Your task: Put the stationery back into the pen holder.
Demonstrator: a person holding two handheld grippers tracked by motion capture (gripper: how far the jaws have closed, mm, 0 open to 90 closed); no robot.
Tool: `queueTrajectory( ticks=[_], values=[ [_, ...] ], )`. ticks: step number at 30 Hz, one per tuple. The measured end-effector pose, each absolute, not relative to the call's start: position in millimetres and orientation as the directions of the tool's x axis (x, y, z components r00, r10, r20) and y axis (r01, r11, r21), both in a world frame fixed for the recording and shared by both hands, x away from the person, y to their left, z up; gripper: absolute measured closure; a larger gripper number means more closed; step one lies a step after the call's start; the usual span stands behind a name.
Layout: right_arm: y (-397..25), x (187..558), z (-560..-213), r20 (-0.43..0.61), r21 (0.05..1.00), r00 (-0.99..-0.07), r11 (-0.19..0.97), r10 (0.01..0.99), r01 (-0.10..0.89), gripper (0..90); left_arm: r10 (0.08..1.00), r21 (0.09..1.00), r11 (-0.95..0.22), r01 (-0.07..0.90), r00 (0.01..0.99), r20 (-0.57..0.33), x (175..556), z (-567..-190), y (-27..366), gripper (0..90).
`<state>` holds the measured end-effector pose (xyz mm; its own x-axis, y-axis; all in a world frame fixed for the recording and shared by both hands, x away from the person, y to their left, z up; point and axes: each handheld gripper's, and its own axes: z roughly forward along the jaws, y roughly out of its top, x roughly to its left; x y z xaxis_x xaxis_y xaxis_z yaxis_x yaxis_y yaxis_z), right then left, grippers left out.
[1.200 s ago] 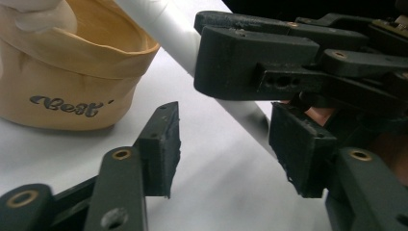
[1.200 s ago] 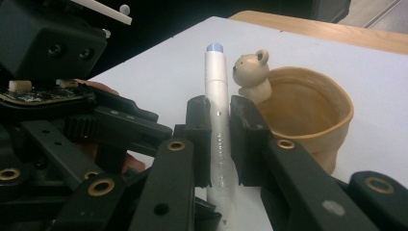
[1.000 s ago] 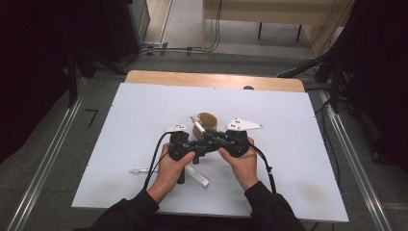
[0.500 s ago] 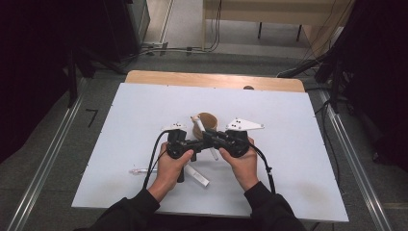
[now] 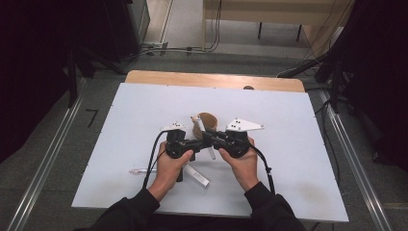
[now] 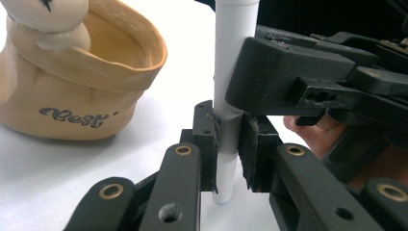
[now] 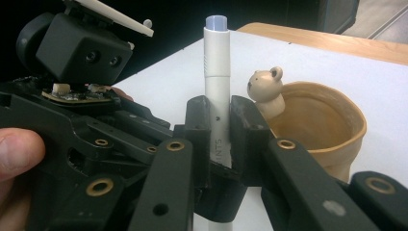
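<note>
**White pen pinched by both tongs near the counter's middle**

A white pen (image 7: pixel 217 103) is held upright between the left tongs (image 6: pixel 226 144) and right tongs (image 7: pixel 220 130), each pressed onto its smooth barrel, the two meeting head-on. Just beyond stands a tan, sack-shaped ceramic pot (image 5: pixel 207 122) with a small bear figure (image 7: pixel 265 86) at its rim. A white cap (image 5: pixel 197 175) and a clear thin piece (image 5: pixel 139 171) lie toward the counter's (image 5: pixel 298 120) near edge.

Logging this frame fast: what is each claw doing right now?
Left claw: shut on the white pen.
Right claw: shut on the same white pen.
</note>
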<state>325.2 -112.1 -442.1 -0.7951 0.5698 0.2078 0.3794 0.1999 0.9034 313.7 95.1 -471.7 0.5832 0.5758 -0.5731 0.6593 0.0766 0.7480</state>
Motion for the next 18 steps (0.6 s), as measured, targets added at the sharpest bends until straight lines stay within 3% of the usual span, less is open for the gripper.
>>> queueTrajectory(
  ticks=[18],
  values=[
    [-133, 326, -440, 0.197, 0.901, -0.769, 0.197, 0.608, 0.387, 44.0, 0.601, 0.766, 0.112, 0.634, 0.57, -0.56, 318, -468, 110, 79.6]
  ],
)
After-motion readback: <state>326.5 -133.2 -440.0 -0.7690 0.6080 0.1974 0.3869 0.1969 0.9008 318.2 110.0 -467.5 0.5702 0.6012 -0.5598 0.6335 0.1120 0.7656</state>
